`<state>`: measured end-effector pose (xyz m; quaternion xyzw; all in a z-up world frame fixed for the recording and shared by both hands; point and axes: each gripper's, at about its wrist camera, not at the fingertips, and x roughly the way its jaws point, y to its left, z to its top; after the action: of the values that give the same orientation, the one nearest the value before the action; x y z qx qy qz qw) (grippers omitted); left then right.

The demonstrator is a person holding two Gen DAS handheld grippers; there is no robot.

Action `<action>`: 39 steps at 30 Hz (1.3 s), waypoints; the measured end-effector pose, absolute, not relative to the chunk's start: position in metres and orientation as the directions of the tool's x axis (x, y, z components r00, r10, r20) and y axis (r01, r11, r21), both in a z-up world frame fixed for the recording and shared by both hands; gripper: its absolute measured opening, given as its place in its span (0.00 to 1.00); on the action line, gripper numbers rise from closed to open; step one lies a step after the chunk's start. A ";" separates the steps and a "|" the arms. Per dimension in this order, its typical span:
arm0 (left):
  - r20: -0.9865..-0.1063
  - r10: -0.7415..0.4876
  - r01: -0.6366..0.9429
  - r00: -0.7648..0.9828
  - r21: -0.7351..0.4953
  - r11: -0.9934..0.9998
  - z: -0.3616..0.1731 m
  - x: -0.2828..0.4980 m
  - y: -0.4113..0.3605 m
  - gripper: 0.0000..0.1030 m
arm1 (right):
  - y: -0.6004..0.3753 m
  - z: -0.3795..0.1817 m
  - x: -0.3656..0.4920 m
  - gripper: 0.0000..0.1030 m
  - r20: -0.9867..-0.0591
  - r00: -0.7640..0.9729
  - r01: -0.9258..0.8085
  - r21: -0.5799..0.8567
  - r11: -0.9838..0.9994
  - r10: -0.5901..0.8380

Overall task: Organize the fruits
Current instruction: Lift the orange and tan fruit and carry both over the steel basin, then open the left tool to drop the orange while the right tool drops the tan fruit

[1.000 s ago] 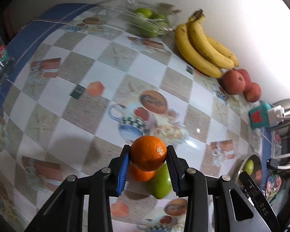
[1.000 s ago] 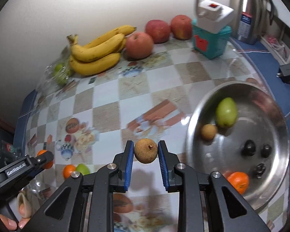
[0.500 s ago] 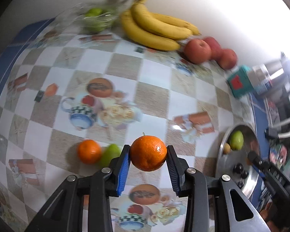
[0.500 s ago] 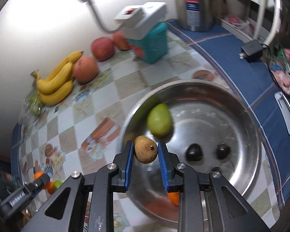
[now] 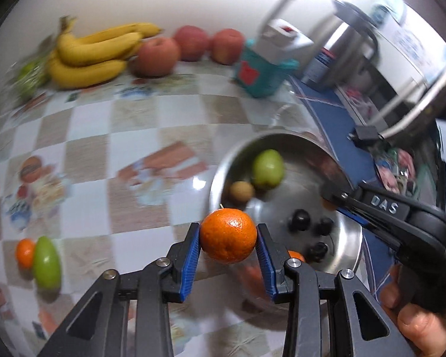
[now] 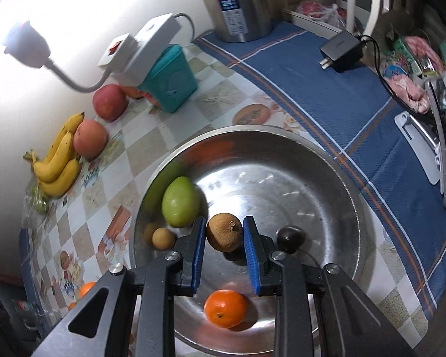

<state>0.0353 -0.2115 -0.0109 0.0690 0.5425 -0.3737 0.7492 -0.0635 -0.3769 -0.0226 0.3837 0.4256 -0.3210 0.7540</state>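
checkered tabletop (image 5: pixel 86 136) with bananas (image 5: pixel 95 50), steel bowl (image 6: pixel 327 178); left claw (image 5: pixel 228 245) pinching orange (image 5: pixel 228 235), right claw (image 6: pixel 224 239) pinching brown fruit (image 6: pixel 224 232)

Both wrist views overlook steel bowl (image 5: pixel 220 178) (image 6: pixel 342 166).

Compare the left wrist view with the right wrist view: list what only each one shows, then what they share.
Only the left wrist view shows the left gripper shut on a mandarin, and a green fruit lying on the tablecloth beside a blurred orange one.

Only the right wrist view shows the brown fruit between the right gripper fingers, and a black charger.

Both show the steel bowl holding a green fruit, dark fruits and an orange one, plus the bananas, apples and teal box.
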 end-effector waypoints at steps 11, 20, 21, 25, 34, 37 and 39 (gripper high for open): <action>-0.882 -0.464 0.682 0.086 -0.287 0.672 -0.041 0.024 -0.251 0.38 | -0.393 -0.041 -0.072 0.26 -0.895 0.420 0.836 0.316 0.449 -0.151; -0.896 -0.435 0.695 0.085 -0.259 0.671 -0.052 0.023 -0.263 0.38 | -0.398 -0.048 -0.071 0.26 -0.899 0.415 0.838 0.318 0.442 -0.139; -0.897 -0.433 0.696 0.088 -0.255 0.671 -0.052 0.024 -0.263 0.38 | -0.398 -0.048 -0.071 0.26 -0.900 0.413 0.839 0.318 0.442 -0.138; -0.899 -0.429 0.696 0.085 -0.254 0.672 -0.055 0.026 -0.263 0.38 | -0.399 -0.050 -0.072 0.26 -0.902 0.411 0.840 0.318 0.439 -0.134; -0.901 -0.427 0.697 0.076 -0.258 0.668 -0.058 0.025 -0.264 0.38 | -0.397 -0.049 -0.070 0.26 -0.901 0.412 0.836 0.316 0.449 -0.132; -0.904 -0.417 0.701 0.090 -0.240 0.671 -0.058 0.026 -0.264 0.38 | -0.396 -0.051 -0.068 0.26 -0.904 0.409 0.834 0.313 0.454 -0.128; -0.908 -0.405 0.700 0.109 -0.219 0.679 -0.058 0.027 -0.263 0.38 | -0.395 -0.053 -0.066 0.26 -0.904 0.409 0.830 0.311 0.462 -0.127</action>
<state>0.0274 -0.2630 -0.0583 0.1340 0.5507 -0.3774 0.7324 -0.0658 -0.3953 -0.0525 0.4038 0.4358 -0.3252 0.7357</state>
